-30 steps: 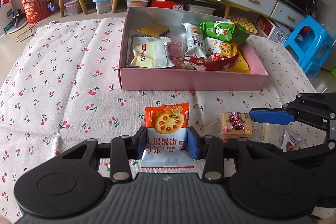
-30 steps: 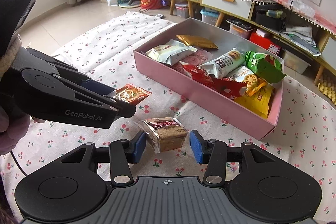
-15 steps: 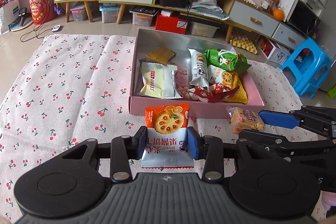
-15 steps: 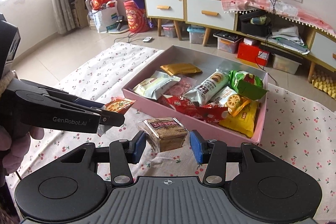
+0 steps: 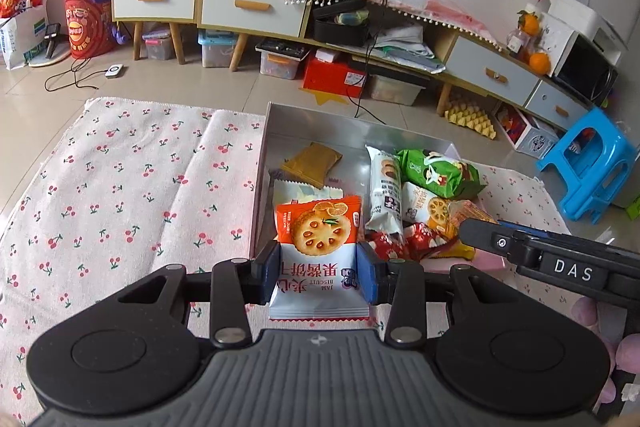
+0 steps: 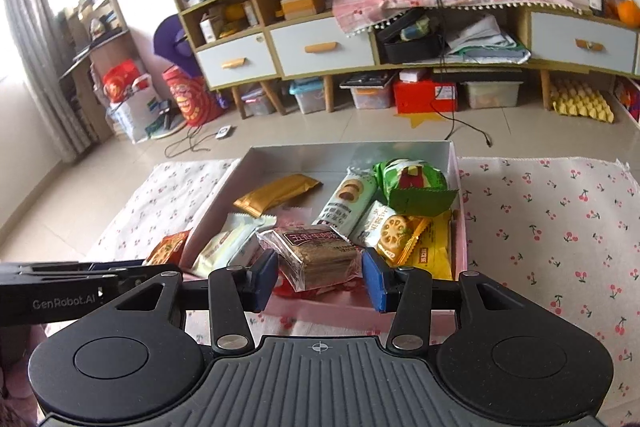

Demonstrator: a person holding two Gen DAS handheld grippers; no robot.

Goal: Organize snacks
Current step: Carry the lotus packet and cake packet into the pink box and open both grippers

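Observation:
My left gripper [image 5: 318,273] is shut on an orange and white jam biscuit packet [image 5: 319,255], held in the air over the near left wall of the pink box [image 5: 258,187]. My right gripper [image 6: 319,277] is shut on a clear-wrapped brown biscuit pack [image 6: 318,255], held above the box's near edge [image 6: 360,309]. The box holds several snacks: a gold packet [image 6: 276,193], a green bag [image 6: 412,187], a white roll pack [image 6: 346,205] and a yellow packet [image 6: 434,247]. The right gripper also shows in the left wrist view [image 5: 476,231], and the left one in the right wrist view [image 6: 132,269].
The box lies on a white cherry-print cloth [image 5: 120,195] spread on a tiled floor. Behind stand low cabinets [image 5: 248,3] with bins under them. A blue plastic stool [image 5: 592,167] stands at the right.
Both grippers rose from the cloth with their packets and moved forward over the box's near side. The views now look higher into the room.

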